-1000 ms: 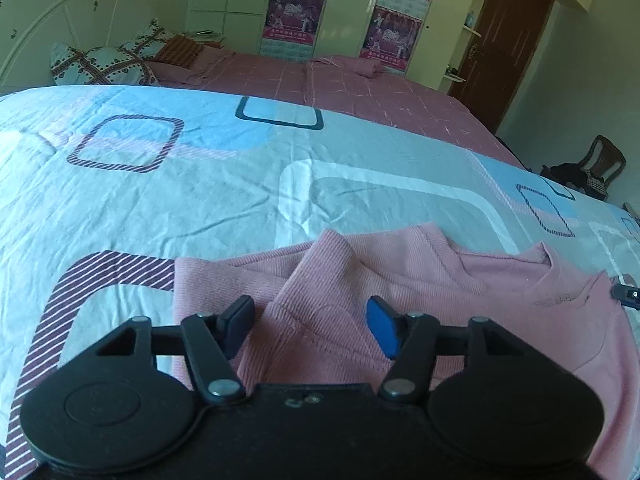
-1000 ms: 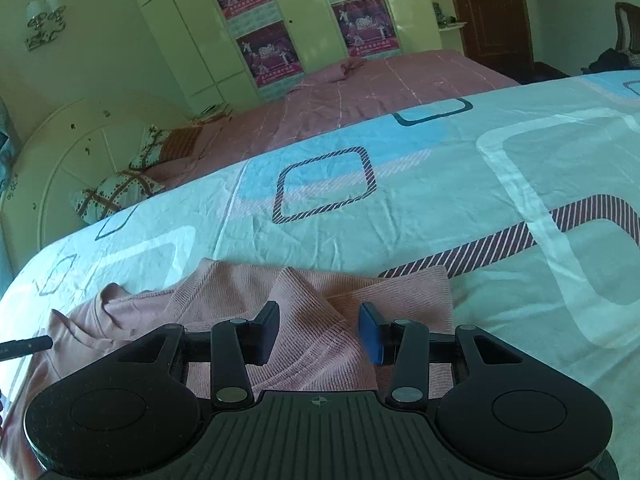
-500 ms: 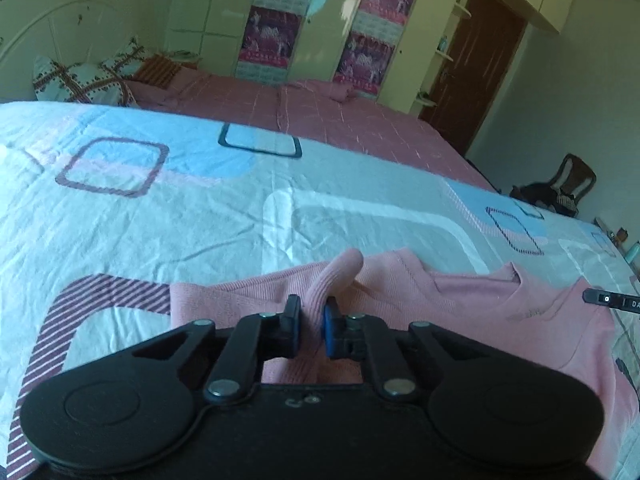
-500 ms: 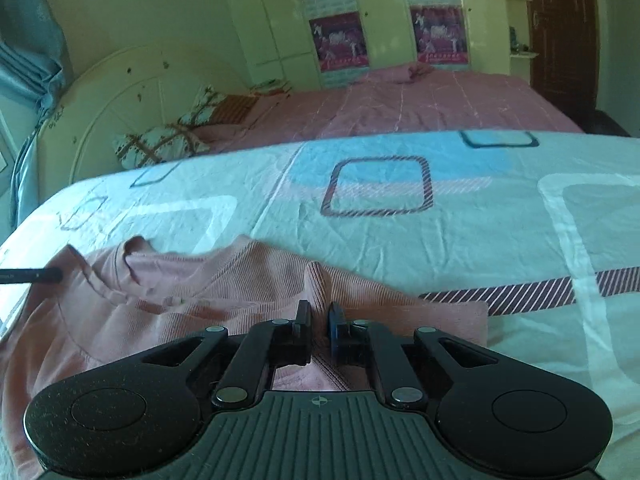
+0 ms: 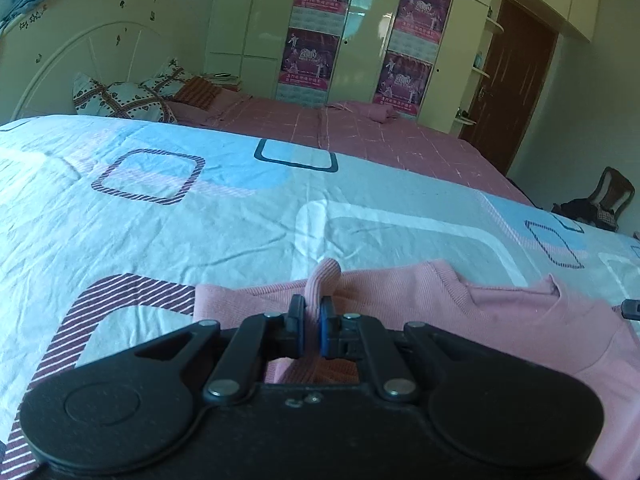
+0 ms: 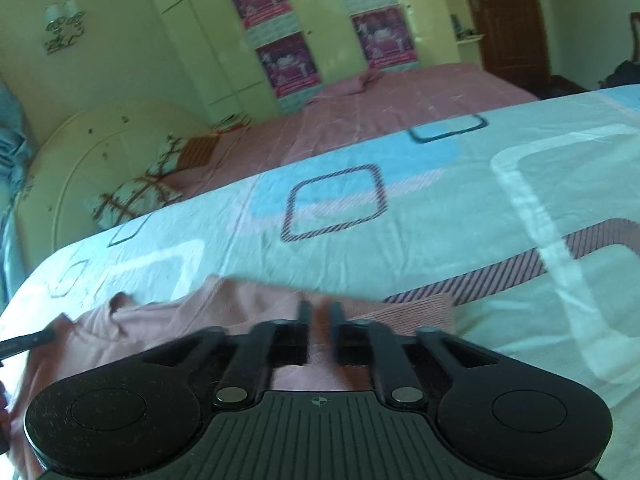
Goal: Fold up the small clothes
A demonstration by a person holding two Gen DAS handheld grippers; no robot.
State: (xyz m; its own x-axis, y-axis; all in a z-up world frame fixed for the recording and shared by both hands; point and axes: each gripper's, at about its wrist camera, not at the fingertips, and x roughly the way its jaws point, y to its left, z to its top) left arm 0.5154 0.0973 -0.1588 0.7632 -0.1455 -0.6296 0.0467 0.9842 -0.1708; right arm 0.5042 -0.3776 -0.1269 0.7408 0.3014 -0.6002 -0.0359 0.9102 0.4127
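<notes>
A small pink knit top (image 5: 500, 320) lies on the patterned bedsheet (image 5: 200, 220), neckline to the right in the left wrist view. My left gripper (image 5: 312, 310) is shut on a pinched fold of the pink top, which sticks up between the fingertips. In the right wrist view the pink top (image 6: 168, 332) lies with its neckline to the left. My right gripper (image 6: 320, 312) is shut on a fold of it near the hem side. That view is blurred by motion.
The bedsheet (image 6: 440, 220) spreads wide beyond the top. A pink bed (image 5: 360, 136) with pillows (image 5: 120, 100) stands behind, with wardrobes (image 5: 360, 32) and a door (image 5: 516, 80). A chair (image 5: 612, 196) holding dark clothes stands at the right.
Both grippers closed from open onto folds of the pink top and lifted slightly. The right wrist view has swung and blurred.
</notes>
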